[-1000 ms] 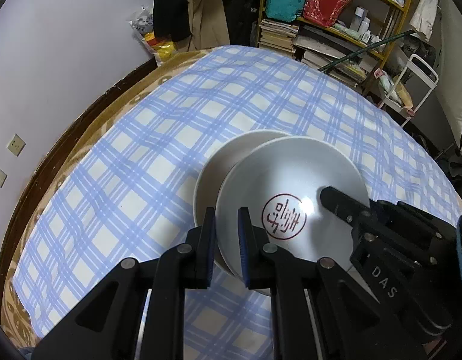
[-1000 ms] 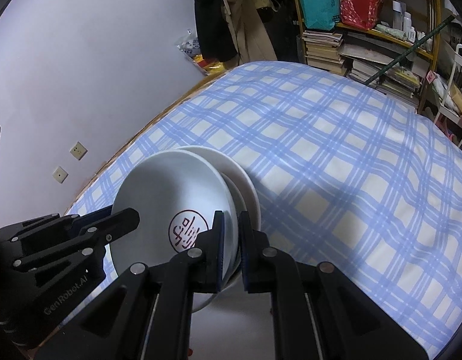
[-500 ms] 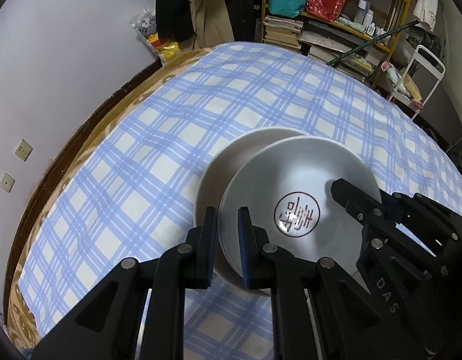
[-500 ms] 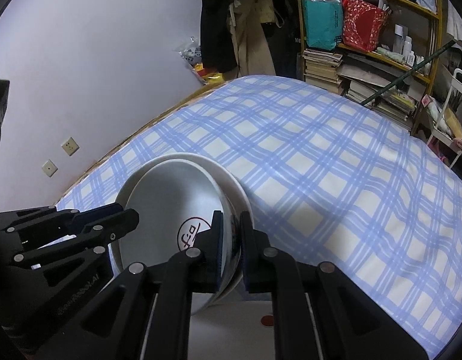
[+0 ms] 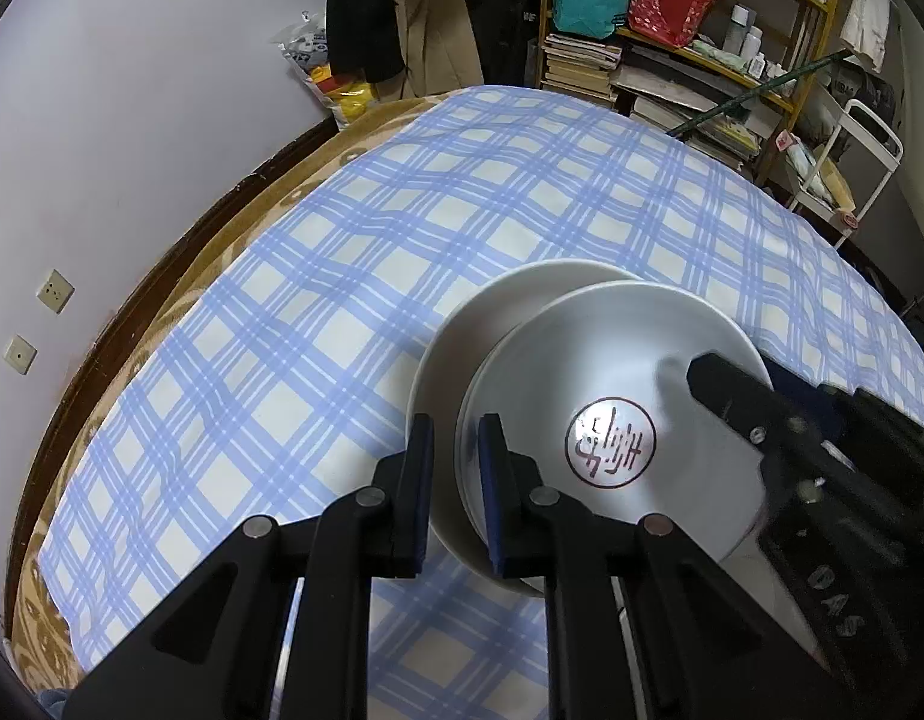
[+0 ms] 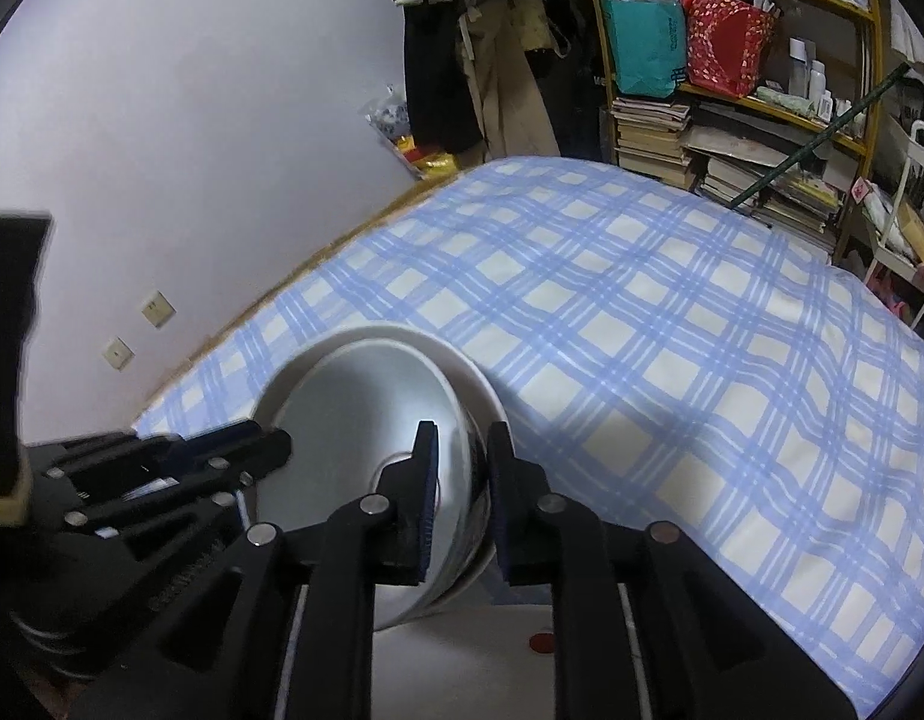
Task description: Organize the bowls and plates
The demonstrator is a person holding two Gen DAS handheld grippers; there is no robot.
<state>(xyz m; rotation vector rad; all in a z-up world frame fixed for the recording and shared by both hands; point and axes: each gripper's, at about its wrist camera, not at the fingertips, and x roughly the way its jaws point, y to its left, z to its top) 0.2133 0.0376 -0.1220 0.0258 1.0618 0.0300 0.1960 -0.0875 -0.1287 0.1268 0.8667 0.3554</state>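
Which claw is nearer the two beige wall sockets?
Left. The left claw clamps the stacked white dishes' rim on the sockets' side; right claw, jaws just opening around the rim, is opposite, farther off.

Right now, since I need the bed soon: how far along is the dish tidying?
Done: the stamped bowl sits nested in the larger white dish. In hand: the left tool clamps their rims; the right tool straddles the opposite rim, its jaws have just been opening, grip unclear. Left: the pair hangs over the edge of the checked bedsheet and needs setting down.
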